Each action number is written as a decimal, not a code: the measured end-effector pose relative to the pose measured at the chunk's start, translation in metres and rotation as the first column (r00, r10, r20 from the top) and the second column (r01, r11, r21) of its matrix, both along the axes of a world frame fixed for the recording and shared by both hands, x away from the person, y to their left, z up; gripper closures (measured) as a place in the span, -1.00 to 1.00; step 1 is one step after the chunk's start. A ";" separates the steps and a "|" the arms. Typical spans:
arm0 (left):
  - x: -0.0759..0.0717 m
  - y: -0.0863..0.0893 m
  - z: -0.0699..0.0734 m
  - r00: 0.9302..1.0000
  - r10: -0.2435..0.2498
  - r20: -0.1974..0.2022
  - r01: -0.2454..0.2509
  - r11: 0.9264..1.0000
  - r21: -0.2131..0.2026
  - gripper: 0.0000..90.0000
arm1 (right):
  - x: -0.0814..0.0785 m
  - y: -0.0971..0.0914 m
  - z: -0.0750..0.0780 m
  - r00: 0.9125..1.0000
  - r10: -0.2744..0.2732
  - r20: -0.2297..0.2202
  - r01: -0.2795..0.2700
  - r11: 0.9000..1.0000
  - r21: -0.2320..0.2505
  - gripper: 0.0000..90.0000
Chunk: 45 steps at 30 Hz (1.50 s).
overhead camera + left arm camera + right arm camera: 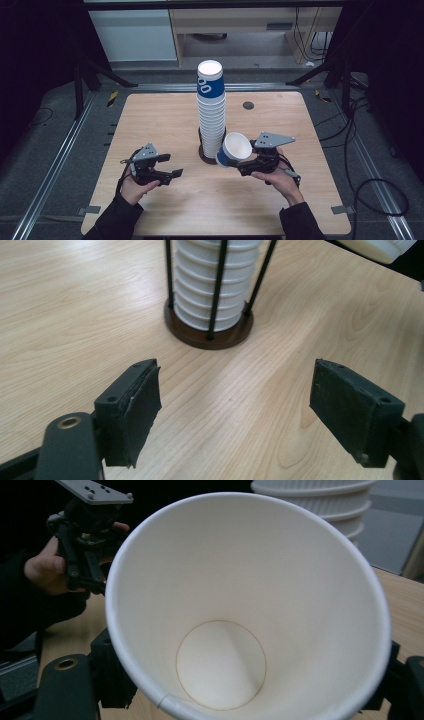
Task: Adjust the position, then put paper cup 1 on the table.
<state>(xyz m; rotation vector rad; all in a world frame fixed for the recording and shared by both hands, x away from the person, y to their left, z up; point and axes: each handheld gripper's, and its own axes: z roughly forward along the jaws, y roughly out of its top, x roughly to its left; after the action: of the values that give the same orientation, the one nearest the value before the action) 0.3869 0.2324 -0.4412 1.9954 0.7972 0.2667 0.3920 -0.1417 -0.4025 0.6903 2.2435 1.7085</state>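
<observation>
Right gripper [243, 165] clamps a tilted paper cup [235, 148] just beside the tall cup stack [212, 107]. Left gripper [169, 166] hovers over the desk [150, 115], jaws wide apart and empty.

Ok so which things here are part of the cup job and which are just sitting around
In the job:
- single cup, tipped on its side, held in the right gripper
- cup stack
- round stand with thin rods around the stack
- left gripper, open, holding nothing

Just lying about:
- small dark disc on the table
- cables on the floor
</observation>
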 end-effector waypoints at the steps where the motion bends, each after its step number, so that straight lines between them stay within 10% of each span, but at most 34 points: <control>1: 0.001 0.002 0.000 1.000 0.010 0.000 -0.010 1.000 0.001 -0.56 | 0.001 -0.002 0.001 1.000 -0.016 0.002 0.016 1.000 0.000 -0.54; 11: 0.006 0.012 -0.001 0.998 0.064 0.003 -0.064 0.998 0.010 -0.59 | 0.017 -0.031 0.007 0.977 -0.212 0.006 0.212 0.976 -0.047 -0.54; 24: 0.010 0.025 -0.003 0.992 0.127 0.005 -0.127 0.992 0.017 -0.60 | 0.056 -0.059 -0.005 0.883 -0.467 0.034 0.465 0.867 -0.178 -0.54; 31: 0.013 0.031 -0.005 0.988 0.155 0.007 -0.156 0.987 0.026 -0.61 | 0.066 -0.072 -0.016 0.851 -0.525 0.012 0.515 0.829 -0.220 -0.54; 45: 0.012 0.030 -0.004 0.987 0.159 0.023 -0.160 0.986 0.039 -0.62 | 0.079 -0.079 -0.046 0.832 -0.553 -0.038 0.501 0.780 -0.375 -0.55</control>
<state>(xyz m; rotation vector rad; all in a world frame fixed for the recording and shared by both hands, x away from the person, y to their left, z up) 0.3991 0.2625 -0.4448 1.9665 0.9469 0.3986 0.4707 -0.2210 -0.4488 1.2423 2.0785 0.9818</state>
